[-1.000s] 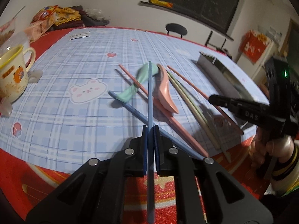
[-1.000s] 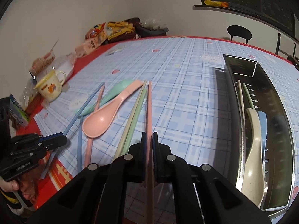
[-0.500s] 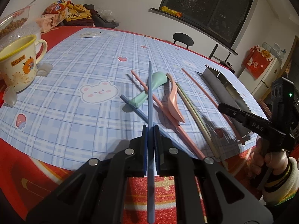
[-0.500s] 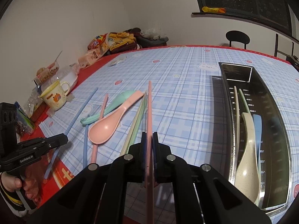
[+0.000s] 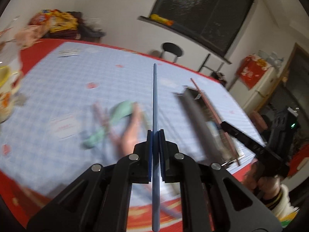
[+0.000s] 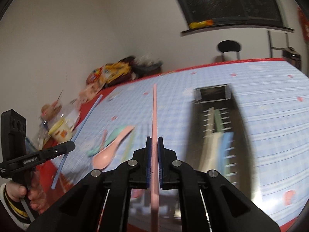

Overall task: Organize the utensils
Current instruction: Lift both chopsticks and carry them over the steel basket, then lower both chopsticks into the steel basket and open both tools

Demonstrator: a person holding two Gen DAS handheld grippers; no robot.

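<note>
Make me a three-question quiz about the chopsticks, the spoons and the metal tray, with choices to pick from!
1. Where does the blue spoon lie?
A. in the metal tray
B. on the tablecloth beside the mug
C. between the right gripper's jaws

2. What colour is the chopstick in the right gripper?
A. green
B. pink
C. white

3. How do the left gripper's jaws stand?
A. wide open and empty
B. open around a spoon
C. shut on a blue chopstick

Answers:
1. A, since the blue spoon rests inside the tray next to a cream spoon.
2. B, since a pink chopstick runs out between its jaws.
3. C, since the jaws press on the blue chopstick from both sides.
</note>
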